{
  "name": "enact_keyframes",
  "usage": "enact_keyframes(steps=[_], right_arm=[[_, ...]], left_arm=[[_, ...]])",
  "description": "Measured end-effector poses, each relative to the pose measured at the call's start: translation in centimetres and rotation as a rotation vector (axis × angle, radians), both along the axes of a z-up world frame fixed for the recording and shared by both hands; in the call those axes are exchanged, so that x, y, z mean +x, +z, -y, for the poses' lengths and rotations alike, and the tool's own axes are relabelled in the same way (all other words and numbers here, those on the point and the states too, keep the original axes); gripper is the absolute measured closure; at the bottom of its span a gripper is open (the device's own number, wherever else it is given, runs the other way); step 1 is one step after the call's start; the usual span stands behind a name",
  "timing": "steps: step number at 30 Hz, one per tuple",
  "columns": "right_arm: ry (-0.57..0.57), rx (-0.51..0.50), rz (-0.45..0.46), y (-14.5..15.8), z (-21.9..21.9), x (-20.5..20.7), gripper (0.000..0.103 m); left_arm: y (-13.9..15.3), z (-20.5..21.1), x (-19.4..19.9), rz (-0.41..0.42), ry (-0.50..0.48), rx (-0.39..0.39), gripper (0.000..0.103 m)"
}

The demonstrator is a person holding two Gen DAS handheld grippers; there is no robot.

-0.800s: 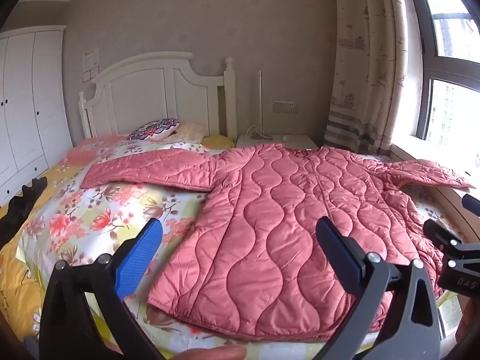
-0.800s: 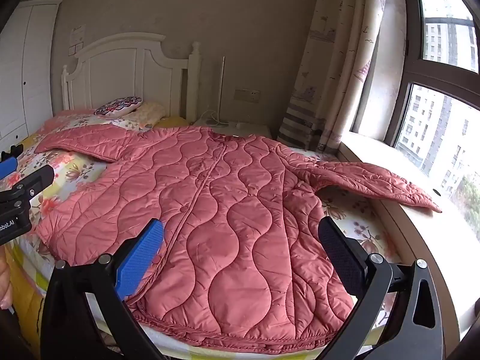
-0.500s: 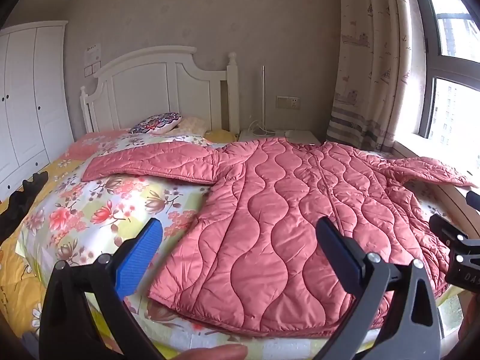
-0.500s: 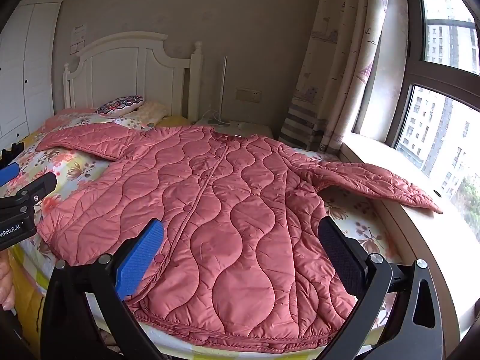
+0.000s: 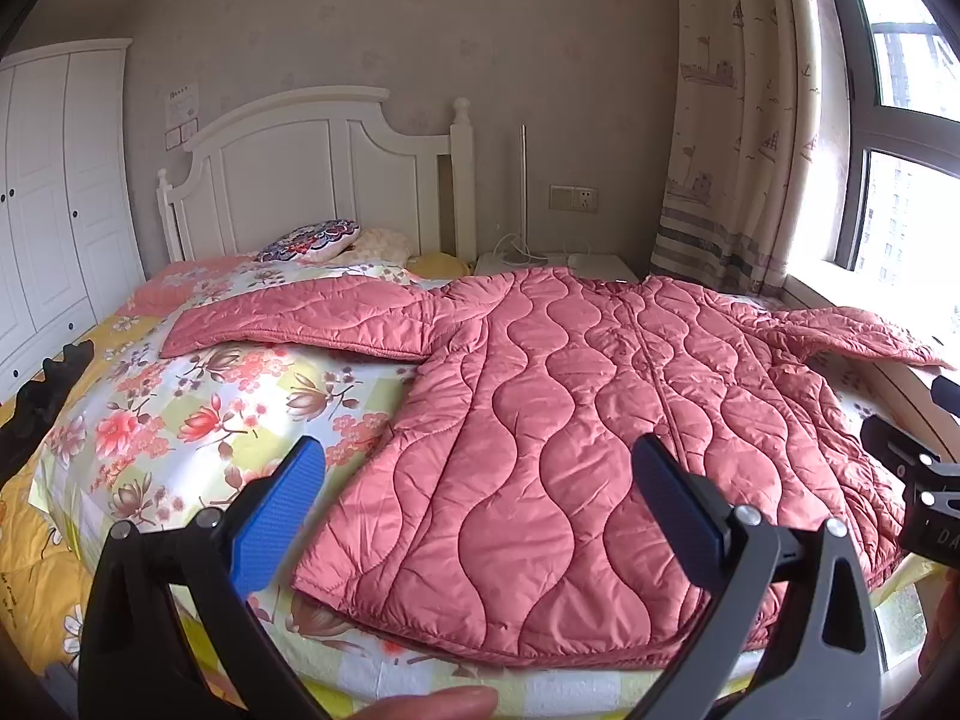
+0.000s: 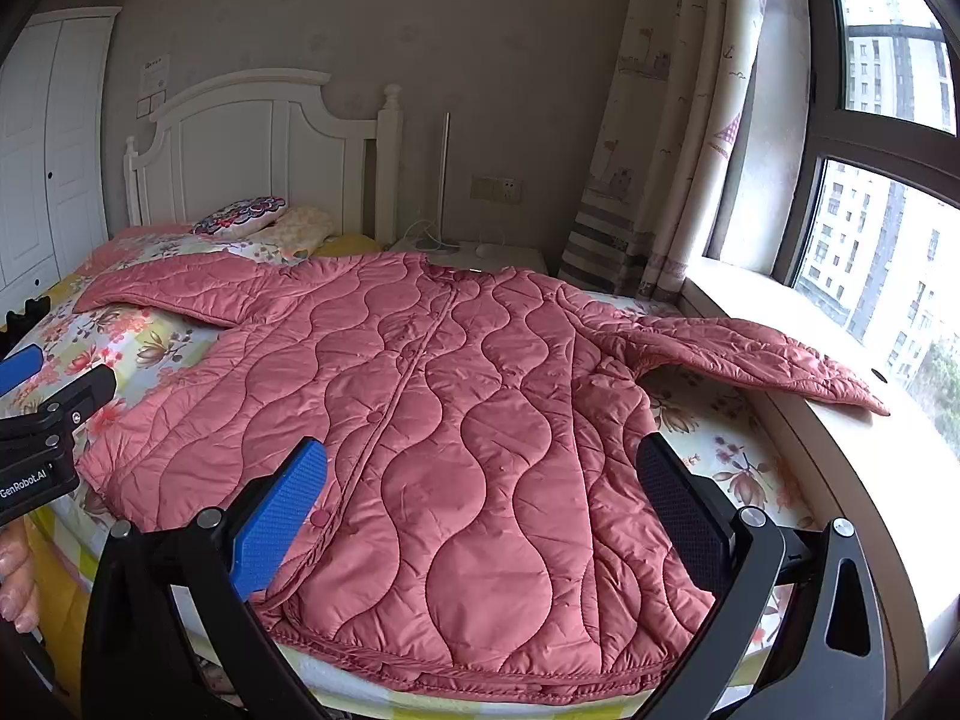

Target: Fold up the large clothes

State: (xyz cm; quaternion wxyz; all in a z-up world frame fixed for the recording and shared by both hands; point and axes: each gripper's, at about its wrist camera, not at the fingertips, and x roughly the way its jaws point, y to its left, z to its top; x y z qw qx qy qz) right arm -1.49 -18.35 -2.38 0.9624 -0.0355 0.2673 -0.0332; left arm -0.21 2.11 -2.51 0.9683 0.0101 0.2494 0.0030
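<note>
Pink quilted jacket (image 5: 576, 420) spread flat on floral bed (image 5: 180, 420), sleeves out sideways. Left gripper (image 5: 474, 486) and right gripper (image 6: 480, 486) both hover above hem, jaws wide apart, nothing held.

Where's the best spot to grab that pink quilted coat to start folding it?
Probably the sleeve lying over the windowsill. Bring the right claw in from the window side and pinch near the cuff: it lies flat, spread clear of the coat body, its edge free.

Quilted, faintly glossy coat (image 5: 570, 420) on matt floral cotton bedspread (image 5: 180, 420)
</note>
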Motion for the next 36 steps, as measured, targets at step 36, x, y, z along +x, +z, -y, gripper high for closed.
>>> enact_keyframes(steps=[36], right_arm=[[-0.003,0.020,0.002,-0.2,0.2,-0.1,0.004]], left_arm=[[-0.9,0.2,0.2,-0.029,0.003,0.002,0.002]])
